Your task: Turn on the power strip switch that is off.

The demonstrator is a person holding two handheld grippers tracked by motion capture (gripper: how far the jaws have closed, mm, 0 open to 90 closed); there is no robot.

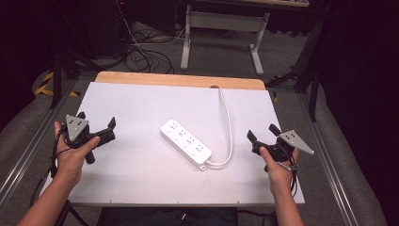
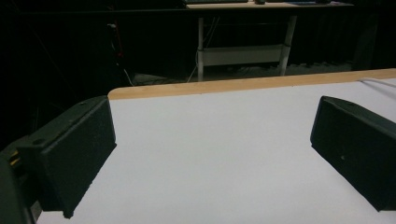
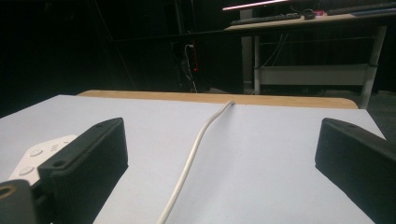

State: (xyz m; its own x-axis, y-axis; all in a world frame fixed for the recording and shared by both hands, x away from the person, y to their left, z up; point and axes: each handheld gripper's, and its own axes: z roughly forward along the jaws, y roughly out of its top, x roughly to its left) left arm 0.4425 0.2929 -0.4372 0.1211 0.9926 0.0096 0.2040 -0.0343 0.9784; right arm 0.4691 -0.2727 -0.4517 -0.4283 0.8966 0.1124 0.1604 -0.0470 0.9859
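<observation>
A white power strip lies slantwise in the middle of the white tabletop. Its white cord loops from the near right end and runs off over the back edge. My left gripper is held over the table's left side, open and empty, a good way left of the strip. In the left gripper view its jaws stand wide apart over bare white surface. My right gripper is open to the right of the strip. In its view the cord runs between the jaws, and the strip's corner peeks out at left.
A wooden strip borders the table's back edge. Behind it stands a white-legged desk, with tangled cables on the floor. Metal rails flank the table's sides. The surroundings are dark.
</observation>
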